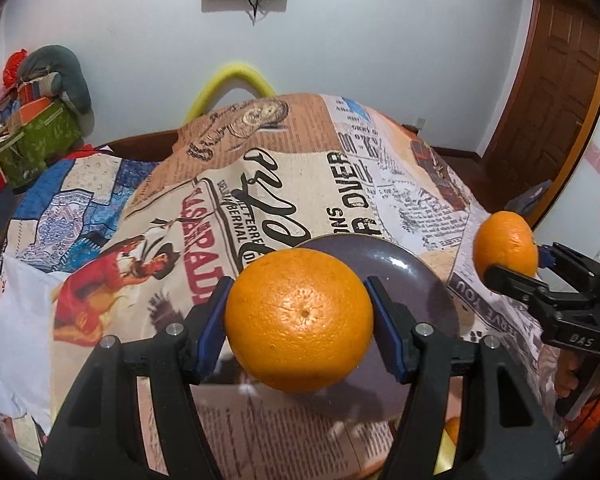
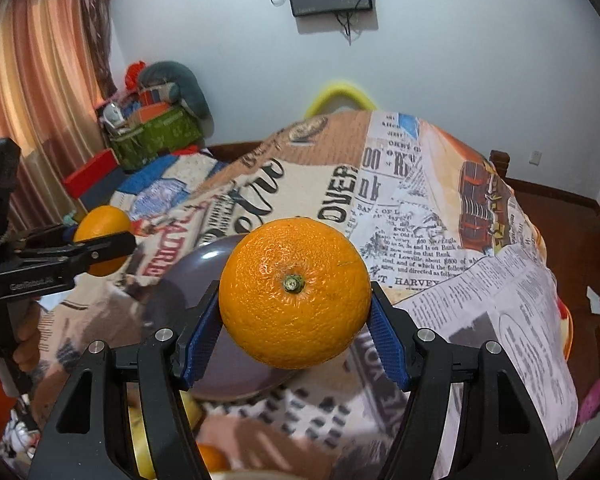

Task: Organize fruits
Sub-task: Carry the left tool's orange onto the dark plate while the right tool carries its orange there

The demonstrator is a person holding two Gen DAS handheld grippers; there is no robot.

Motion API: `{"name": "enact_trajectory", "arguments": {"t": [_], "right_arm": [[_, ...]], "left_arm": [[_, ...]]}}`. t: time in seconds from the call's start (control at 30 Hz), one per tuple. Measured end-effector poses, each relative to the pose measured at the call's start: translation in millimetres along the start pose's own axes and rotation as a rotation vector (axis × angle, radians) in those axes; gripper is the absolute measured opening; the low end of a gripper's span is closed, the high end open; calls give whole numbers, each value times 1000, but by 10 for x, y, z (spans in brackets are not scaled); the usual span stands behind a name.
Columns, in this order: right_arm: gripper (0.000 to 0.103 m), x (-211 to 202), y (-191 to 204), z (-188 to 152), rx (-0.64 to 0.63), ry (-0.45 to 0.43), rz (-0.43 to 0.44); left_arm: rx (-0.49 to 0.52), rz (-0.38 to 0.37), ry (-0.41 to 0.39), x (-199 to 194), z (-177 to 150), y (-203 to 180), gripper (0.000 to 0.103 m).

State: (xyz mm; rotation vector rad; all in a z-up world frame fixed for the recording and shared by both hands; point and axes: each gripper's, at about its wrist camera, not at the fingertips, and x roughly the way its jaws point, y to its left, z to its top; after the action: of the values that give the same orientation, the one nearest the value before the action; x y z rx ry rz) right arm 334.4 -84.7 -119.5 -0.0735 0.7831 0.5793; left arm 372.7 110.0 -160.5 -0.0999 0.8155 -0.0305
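My left gripper [image 1: 298,292] is shut on a large orange [image 1: 300,332], its blue pads pressing both sides, navel end facing the camera. It hangs above a dark purple plate [image 1: 424,276] on the table. In the right wrist view, my right gripper [image 2: 294,296] is shut on a second orange [image 2: 296,320], green stem toward the lens, just right of the same plate [image 2: 192,276]. Each view shows the other gripper from the side: the right gripper [image 1: 520,266] with its orange [image 1: 504,240], the left gripper [image 2: 100,246] with its orange [image 2: 102,222].
A newspaper-print cloth [image 1: 300,184] covers the round table and drops off at the edges. More orange fruit [image 2: 214,458] and something yellow [image 2: 140,444] lie low in front. A yellow chair back [image 1: 236,76], a cluttered green bag [image 1: 36,140] and a wooden door [image 1: 552,100] stand beyond.
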Motion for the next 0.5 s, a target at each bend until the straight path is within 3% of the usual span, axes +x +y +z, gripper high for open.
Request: {"name": "enact_trajectory", "arguments": {"t": [0.17, 0.5], "right_arm": [[65, 272, -104, 69, 26, 52, 30], [65, 611, -4, 128, -60, 116, 36]], "left_arm": [[27, -11, 42, 255, 82, -42, 64], [36, -28, 164, 784, 113, -44, 64]]}}
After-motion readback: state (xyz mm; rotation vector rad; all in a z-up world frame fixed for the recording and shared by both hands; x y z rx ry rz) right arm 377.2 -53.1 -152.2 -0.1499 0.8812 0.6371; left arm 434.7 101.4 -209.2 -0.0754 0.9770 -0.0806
